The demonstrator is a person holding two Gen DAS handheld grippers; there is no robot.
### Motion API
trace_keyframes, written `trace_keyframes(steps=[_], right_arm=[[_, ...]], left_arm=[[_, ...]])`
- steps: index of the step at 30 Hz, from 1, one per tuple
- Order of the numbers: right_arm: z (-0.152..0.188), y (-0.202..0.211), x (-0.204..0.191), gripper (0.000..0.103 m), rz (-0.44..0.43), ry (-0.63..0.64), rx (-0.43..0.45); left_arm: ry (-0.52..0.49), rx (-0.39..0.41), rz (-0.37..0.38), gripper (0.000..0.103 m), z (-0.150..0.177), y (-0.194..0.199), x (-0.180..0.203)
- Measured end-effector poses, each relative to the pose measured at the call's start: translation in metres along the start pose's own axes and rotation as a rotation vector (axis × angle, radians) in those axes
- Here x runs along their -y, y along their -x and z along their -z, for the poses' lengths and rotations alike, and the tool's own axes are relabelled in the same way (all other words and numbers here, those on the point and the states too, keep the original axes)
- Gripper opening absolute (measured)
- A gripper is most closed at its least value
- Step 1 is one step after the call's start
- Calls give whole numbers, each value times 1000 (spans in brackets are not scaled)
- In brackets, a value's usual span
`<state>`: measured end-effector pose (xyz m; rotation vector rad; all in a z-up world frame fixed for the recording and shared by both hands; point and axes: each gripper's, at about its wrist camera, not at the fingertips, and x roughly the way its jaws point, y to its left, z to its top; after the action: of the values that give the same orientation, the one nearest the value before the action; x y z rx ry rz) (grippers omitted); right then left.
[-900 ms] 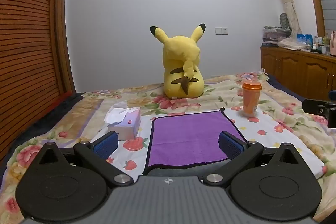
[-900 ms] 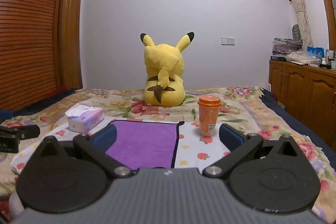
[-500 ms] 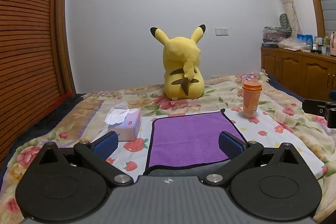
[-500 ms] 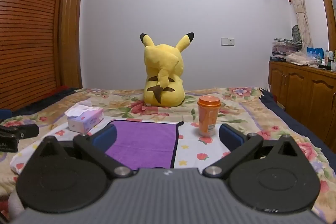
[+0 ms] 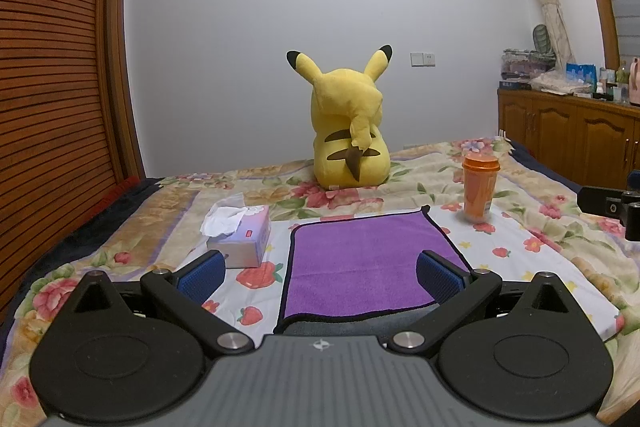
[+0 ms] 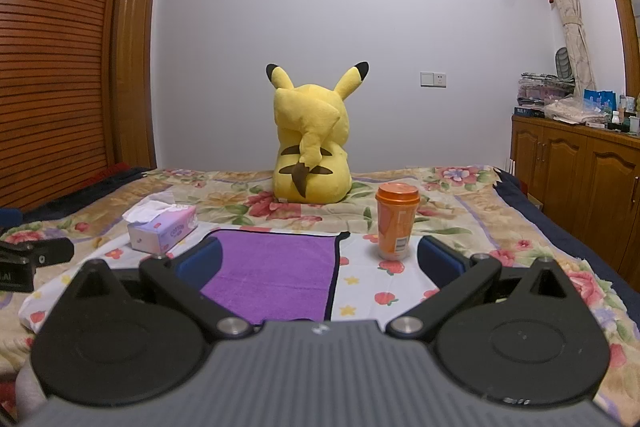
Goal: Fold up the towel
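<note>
Left fingers: spread wide, blue pads apart at lower centre of the left view, pinching nothing. They sit low over the near edge of the towel; the right pad overlaps the towel's right border in the frame, but I cannot tell whether it touches.

Right fingers: likewise spread wide and holding nothing, at lower centre of the right view. The left pad stands in front of the towel's left part; the right pad sits just right of the cup.

Towel: purple with a dark border, lying flat and unfolded on a white strawberry-print cloth over the bed. It occupies the centre of the left view and centre-left of the right view.

Other items on the bed: a tissue box left of the towel, near but apart, with a tissue standing out of it. An orange cup with a lid, upright, beyond the towel's far right corner, apart from it. A yellow plush sits upright in the frame's centre, well behind the towel, its back to me.

At the right edge of the left view, part of my other gripper shows; the same at the left edge of the right view.

Wooden cabinets stand at right.
</note>
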<state>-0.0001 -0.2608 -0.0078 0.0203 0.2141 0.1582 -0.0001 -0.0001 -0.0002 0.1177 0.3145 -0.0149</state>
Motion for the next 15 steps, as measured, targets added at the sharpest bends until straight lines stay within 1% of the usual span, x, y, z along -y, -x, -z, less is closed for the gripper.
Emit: trace_keyframes(steps=[15], right_arm=[[0,0,0,103,-1,-1,-1]], left_arm=[[1,-2,-2,103,3,-3,-3]])
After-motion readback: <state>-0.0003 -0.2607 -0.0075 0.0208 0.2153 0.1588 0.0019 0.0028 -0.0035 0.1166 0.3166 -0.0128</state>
